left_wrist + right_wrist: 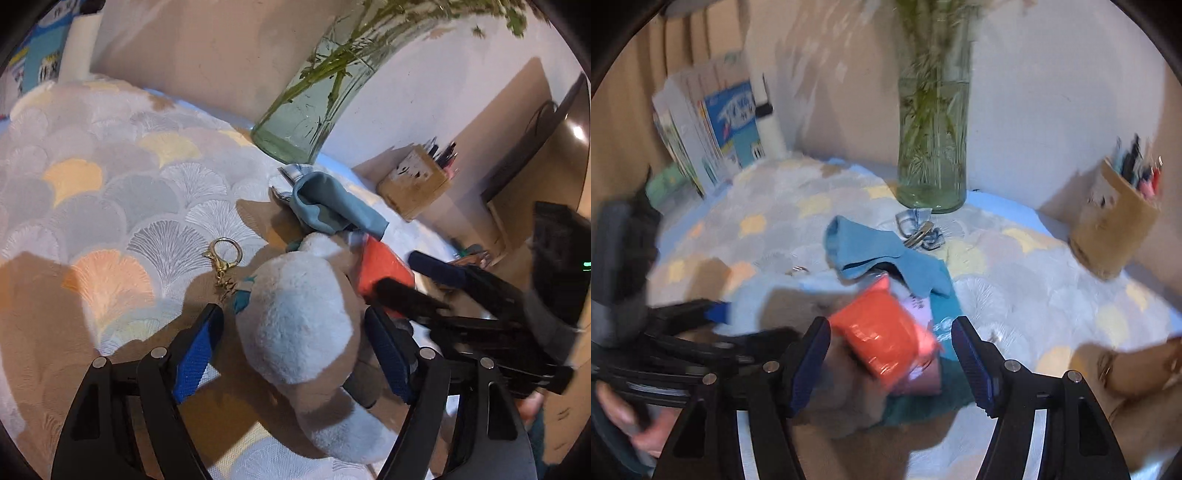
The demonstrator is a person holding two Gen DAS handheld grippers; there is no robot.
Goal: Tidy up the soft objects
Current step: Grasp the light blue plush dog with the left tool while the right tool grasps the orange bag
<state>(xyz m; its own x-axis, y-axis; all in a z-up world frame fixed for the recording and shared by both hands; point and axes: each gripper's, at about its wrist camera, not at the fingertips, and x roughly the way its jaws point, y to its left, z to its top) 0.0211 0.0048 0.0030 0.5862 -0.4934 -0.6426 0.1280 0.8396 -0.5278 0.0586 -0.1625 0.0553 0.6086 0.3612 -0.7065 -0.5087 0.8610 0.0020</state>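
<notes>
The white plush toy (pixel 299 325) lies on the fan-patterned cloth (pixel 110 177) of the table, between the spread fingers of the left gripper (pixel 299 339); the blue pads do not press on it, though the right pad is very close to the fur. A gold key ring (pixel 226 254) hangs from the toy and rests on the cloth. Just behind it lie an orange packet (pixel 882 336) and a blue cloth (pixel 871 251), and the right gripper (pixel 890 339) stands spread around the orange packet without pinching it. Under the packet there is a teal piece with white writing, too blurred to read. Only the right wrist view shows the books (pixel 716 125) that lean at the wall; their covers carry print, also not readable. Both views show the glass vase (pixel 934 147) with green stems and the pen holder (pixel 1115 221).
</notes>
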